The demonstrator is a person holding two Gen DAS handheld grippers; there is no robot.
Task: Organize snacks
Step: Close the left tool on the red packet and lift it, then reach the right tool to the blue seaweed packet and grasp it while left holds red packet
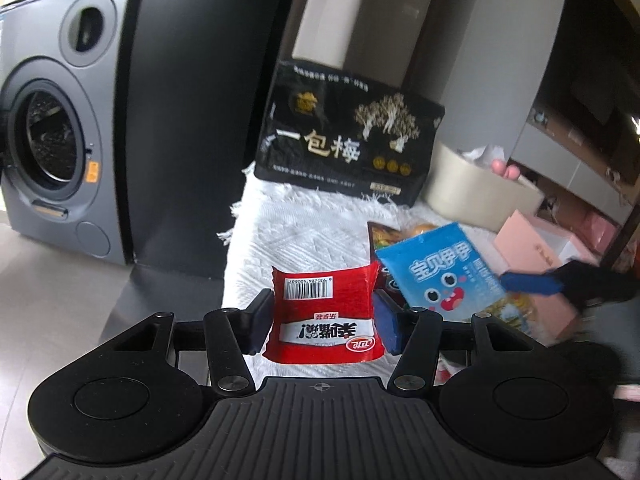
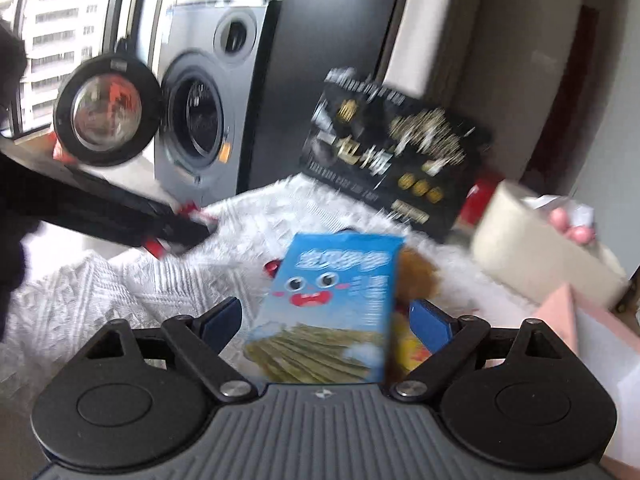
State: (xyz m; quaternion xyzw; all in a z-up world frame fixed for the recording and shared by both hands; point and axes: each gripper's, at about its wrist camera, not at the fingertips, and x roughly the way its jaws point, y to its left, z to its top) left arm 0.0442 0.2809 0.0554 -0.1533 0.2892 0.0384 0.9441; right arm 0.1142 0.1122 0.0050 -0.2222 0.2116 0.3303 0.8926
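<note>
My left gripper (image 1: 322, 312) is shut on a red snack packet (image 1: 324, 316) with a barcode, held above the white cloth (image 1: 304, 236). My right gripper (image 2: 326, 320) is shut on a blue seaweed snack packet (image 2: 332, 312), lifted over the cloth; the same blue packet (image 1: 436, 268) and the right gripper's fingers (image 1: 528, 282) show at the right of the left wrist view. The left gripper (image 2: 176, 228) appears at the left of the right wrist view. A brown and yellow snack (image 2: 416, 276) lies under the blue packet.
A large black snack bag (image 1: 348, 136) stands at the back of the cloth. A beige tub (image 1: 476, 188) held by a hand sits to the right, with a pink box (image 1: 536, 248) near it. A grey washing machine (image 1: 56, 120) with open door stands left.
</note>
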